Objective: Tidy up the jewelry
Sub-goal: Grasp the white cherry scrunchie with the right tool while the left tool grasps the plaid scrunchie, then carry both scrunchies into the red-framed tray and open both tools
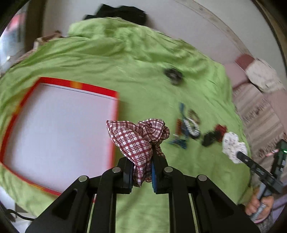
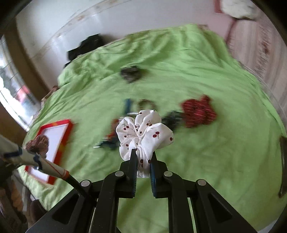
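My left gripper [image 1: 141, 156] is shut on a red-and-white plaid scrunchie [image 1: 138, 138], held above the green bedspread [image 1: 125, 59] beside a white tray with a red rim [image 1: 80, 85]. My right gripper [image 2: 143, 152] is shut on a white scrunchie with cherry print [image 2: 143, 132], lifted over a blurred pile of hair clips [image 2: 111, 138]. In the left wrist view the white scrunchie [image 1: 233, 147] shows at the right in the other gripper's tips. In the right wrist view the plaid scrunchie [image 2: 38, 142] shows at the left over the tray's rim [image 2: 57, 123].
On the bedspread lie a red scrunchie [image 2: 198, 113], a black one [image 2: 172, 118] and a dark one farther back [image 2: 131, 72]. A black garment [image 1: 122, 12] sits at the bed's far edge by the wall. A hand [image 1: 258, 207] grips the right tool.
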